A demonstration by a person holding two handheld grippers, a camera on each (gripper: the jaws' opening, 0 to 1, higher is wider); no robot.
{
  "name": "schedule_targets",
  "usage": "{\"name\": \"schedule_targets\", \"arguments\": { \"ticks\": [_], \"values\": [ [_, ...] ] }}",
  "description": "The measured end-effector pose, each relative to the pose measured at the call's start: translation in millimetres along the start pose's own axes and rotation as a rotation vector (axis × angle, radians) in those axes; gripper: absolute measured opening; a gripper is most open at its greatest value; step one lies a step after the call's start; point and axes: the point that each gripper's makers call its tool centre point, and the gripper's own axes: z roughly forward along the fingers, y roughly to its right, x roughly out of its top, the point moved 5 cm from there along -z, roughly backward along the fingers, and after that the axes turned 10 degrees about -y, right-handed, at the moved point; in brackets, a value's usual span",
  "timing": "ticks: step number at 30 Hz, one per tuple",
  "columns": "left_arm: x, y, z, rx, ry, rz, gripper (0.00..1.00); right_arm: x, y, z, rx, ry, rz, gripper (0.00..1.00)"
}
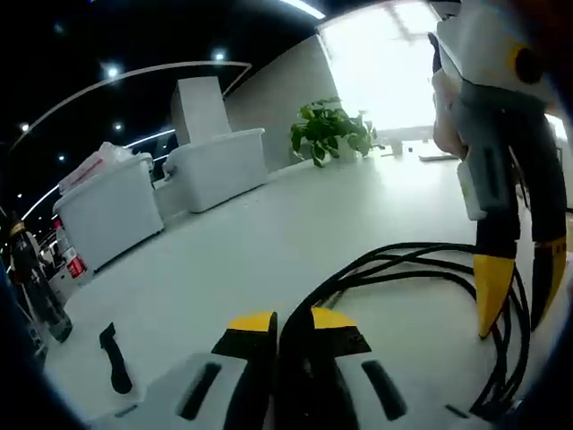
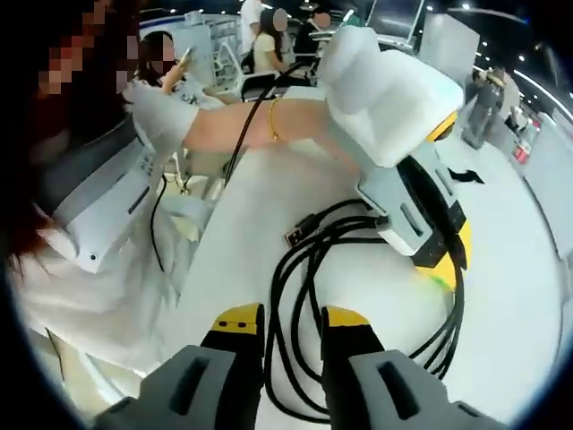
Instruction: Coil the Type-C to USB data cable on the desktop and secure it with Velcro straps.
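In the left gripper view, the 2 yellow-tipped fingers of the left gripper (image 1: 285,324) stand almost pressed together, with only a thin dark slit between them, and the black data cable (image 1: 421,264) runs down into this slit, so they seem to pinch it, though the exact contact is hidden. From there the cable spreads to the right in several loops that lie flat on the white desk (image 1: 269,233). The right gripper (image 1: 519,291) comes into this view from the upper right, its 2 fingers pointing down and spread a little, with the tips above the loops; I cannot tell whether they touch the cable. A small black Velcro strap (image 1: 114,358) lies on the desk at the lower left, well apart from the coil. Farther away stand white bins (image 1: 215,166) and a green potted plant (image 1: 329,133). In the right gripper view, the fingers of the right gripper (image 2: 282,324) are spread, and strands of the cable (image 2: 295,269) pass through the gap between them without being squeezed. The USB plug (image 2: 298,233) rests on the desk (image 2: 510,269) at the upper left of the coil. The left gripper (image 2: 440,260) points down at the right side of the loops, held by a person's bare arm (image 2: 251,125). The strap (image 2: 467,176) lies beyond it.
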Motion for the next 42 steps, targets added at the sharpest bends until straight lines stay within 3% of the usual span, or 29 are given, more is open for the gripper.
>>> {"name": "schedule_targets", "arguments": {
  "ticks": [3, 10, 15, 18, 20, 23, 28, 30, 31, 35, 36, 39, 40, 42],
  "values": [
    [1.5, -1.0, -1.3, -0.011, 0.006, -0.027, 0.31, -0.8, -3.2, -0.3, 0.005, -0.007, -0.012, 0.1],
    [8.8, -4.2, -10.1, -0.037, 0.055, -0.072, 0.37, -1.5, -4.4, -0.4, 0.002, -0.015, 0.033, 0.07],
    [23.6, -7.3, -24.0, -0.088, 0.17, -0.169, 0.4, -3.8, -2.7, -0.8, 0.012, -0.008, 0.109, 0.05],
    [24.6, -13.5, -31.6, -0.102, 0.19, -0.211, 0.4, -5.6, -0.5, -1.8, 0.014, 0.036, 0.157, 0.05],
    [25.0, -23.0, -36.7, -0.049, 0.208, -0.204, 0.4, -7.0, 0.2, -1.1, 0.002, 0.081, 0.185, 0.05],
    [24.2, -29.6, -43.5, -0.027, 0.211, -0.198, 0.39, -7.8, 8.5, 0.0, -0.08, 0.154, 0.232, 0.05],
    [29.0, -41.5, -51.4, -0.012, 0.245, -0.273, 0.3, -1.4, 20.1, 3.8, -0.185, 0.221, 0.263, 0.07],
    [23.8, -43.2, -50.0, -0.021, 0.234, -0.3, 0.29, 0.6, 22.5, 3.2, -0.22, 0.226, 0.201, 0.08],
    [19.2, -44.2, -47.6, -0.014, 0.201, -0.294, 0.28, 0.8, 20.9, 0.7, -0.213, 0.225, 0.141, 0.09],
    [6.5, -50.4, -42.8, 0.018, 0.107, -0.239, 0.08, 0.9, 31.1, -24.6, -0.231, 0.324, 0.183, 0.14],
    [6.4, -50.7, -40.8, 0.013, 0.103, -0.246, 0.08, 0.9, 37.8, -34.0, -0.266, 0.353, 0.19, 0.19],
    [2.9, -46.3, -36.2, -0.003, 0.068, -0.254, 0.08, -3.3, 67.3, -54.5, -0.447, 0.324, 0.054, 0.27],
    [-3.9, -44.7, -33.0, 0.004, 0.014, -0.257, 0.06, -6.1, 78.8, -54.2, -0.453, 0.294, 0.038, 0.27],
    [-12.5, -52.4, -29.0, 0.044, -0.041, -0.243, 0.03, -6.4, 96.4, -45.7, -0.407, 0.307, 0.127, 0.27]
  ]
}}
